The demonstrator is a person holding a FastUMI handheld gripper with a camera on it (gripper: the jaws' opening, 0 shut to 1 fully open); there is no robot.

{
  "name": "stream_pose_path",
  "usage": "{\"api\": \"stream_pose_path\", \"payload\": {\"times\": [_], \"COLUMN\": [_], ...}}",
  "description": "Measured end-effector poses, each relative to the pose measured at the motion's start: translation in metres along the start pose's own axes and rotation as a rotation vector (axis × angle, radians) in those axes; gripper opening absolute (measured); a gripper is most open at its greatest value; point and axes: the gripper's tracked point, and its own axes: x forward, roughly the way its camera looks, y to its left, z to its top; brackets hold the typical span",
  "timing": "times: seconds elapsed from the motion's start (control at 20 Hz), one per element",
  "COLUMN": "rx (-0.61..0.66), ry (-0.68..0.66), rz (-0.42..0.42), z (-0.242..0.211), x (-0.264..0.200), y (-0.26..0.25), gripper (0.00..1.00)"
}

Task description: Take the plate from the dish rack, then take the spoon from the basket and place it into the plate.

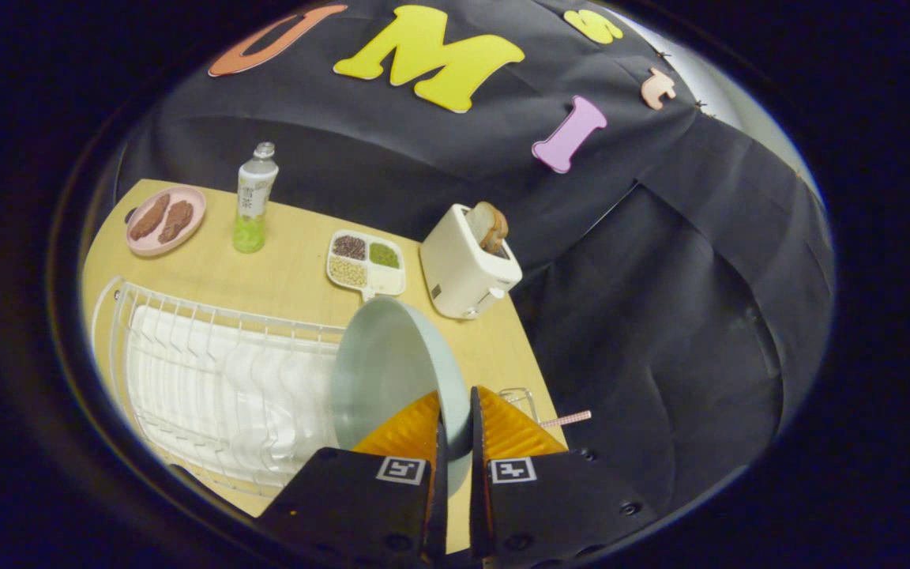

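A pale green plate (388, 371) stands on edge between my fingers, lifted over the right end of the white wire dish rack (210, 379). My gripper (455, 411) is shut on the plate's rim, one finger on each face. Just beyond the right finger a wire basket (520, 397) peeks out, and a pinkish spoon handle (567, 419) sticks out of it toward the table's right edge. The rest of the spoon and most of the basket are hidden behind the finger.
On the wooden table (289, 276) behind the rack stand a white toaster (467, 269) with bread in it, a divided dish of beans (366, 265), a green drink bottle (253, 201) and a pink plate of brown food (164, 220). The table's right edge runs past the toaster.
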Motion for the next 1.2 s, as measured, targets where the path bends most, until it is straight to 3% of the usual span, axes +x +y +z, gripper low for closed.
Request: {"api": "stream_pose_path", "payload": {"times": [0.15, 0.25, 0.4, 0.7, 0.85, 1.1, 1.2], "rx": [0.053, 0.086, 0.115, 0.189, 0.201, 0.232, 0.210], "ry": [-0.075, -0.101, -0.141, -0.159, -0.107, -0.032, -0.022], "rz": [0.048, 0.159, 0.334, 0.553, 0.628, 0.729, 0.722], "z": [0.000, -0.014, -0.055, -0.167, -0.215, -0.254, -0.259], "x": [-0.017, -0.031, -0.057, -0.077, -0.073, -0.064, -0.053], "y": [-0.004, -0.001, -0.002, -0.005, 0.002, 0.021, 0.025], "gripper": [0.16, 0.16, 0.16, 0.16, 0.16, 0.16, 0.16]}}
